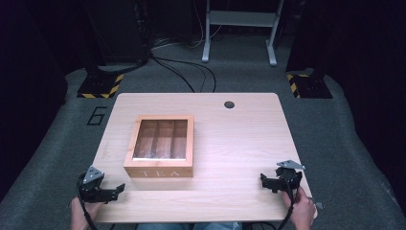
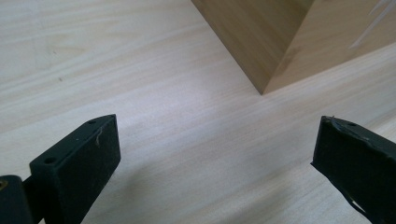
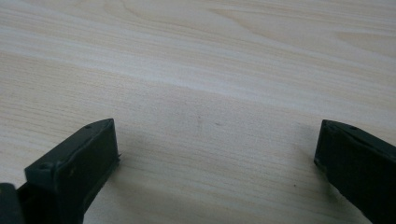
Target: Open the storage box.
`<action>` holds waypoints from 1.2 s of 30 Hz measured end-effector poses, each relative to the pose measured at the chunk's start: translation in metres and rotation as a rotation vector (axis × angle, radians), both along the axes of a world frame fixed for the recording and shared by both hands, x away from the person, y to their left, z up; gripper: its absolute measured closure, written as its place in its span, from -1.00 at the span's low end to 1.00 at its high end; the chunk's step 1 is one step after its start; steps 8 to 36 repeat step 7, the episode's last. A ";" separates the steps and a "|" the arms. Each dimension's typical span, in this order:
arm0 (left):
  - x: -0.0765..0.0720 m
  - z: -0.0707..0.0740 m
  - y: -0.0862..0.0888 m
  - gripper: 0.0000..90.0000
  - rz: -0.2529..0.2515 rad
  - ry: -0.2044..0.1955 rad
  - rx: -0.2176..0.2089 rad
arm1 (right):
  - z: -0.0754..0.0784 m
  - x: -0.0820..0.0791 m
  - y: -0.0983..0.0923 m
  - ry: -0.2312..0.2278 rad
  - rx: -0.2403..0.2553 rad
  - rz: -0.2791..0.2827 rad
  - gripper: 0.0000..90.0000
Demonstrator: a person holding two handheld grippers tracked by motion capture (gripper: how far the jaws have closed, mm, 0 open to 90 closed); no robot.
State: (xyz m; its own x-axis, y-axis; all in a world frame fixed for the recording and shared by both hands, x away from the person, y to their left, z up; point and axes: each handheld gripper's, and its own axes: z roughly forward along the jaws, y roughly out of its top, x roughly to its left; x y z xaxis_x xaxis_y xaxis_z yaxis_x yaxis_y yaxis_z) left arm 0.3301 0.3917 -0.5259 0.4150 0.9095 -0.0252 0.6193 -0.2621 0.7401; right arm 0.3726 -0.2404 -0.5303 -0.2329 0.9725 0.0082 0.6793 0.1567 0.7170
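A wooden tea box point(image 1: 160, 146) marked TEA, with a clear lid shut over three compartments, sits left of the middle of the light wooden table point(image 1: 239, 143). My left gripper point(image 1: 118, 189) rests near the table's front left corner, open, pointing right toward the box's near left corner. In the left gripper view that box corner point(image 2: 271, 56) stands beyond the wide-apart jaws of the left gripper point(image 2: 215, 140). My right gripper point(image 1: 264, 182) lies at the front right, open, with bare wood between its jaws. The right gripper point(image 3: 217, 144) holds nothing.
A small dark round hole point(image 1: 229, 104) marks the table's far edge. Grey carpet surrounds the table, with cables point(image 1: 186, 72), a white frame's legs point(image 1: 239, 28) and striped stand bases point(image 1: 100, 86) beyond it. A hand point(image 1: 301, 211) holds each gripper at the near edge.
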 end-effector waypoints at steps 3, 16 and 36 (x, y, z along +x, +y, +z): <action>0.000 -0.006 0.000 -0.99 -0.001 0.023 0.003 | 0.000 0.000 0.000 -0.001 0.001 -0.003 -1.00; 0.003 -0.007 -0.002 -0.96 0.010 0.010 0.018 | 0.000 0.000 0.000 0.000 -0.002 0.003 -1.00; 0.003 -0.007 -0.002 -0.96 0.010 0.010 0.018 | 0.000 0.000 0.000 0.000 -0.002 0.003 -1.00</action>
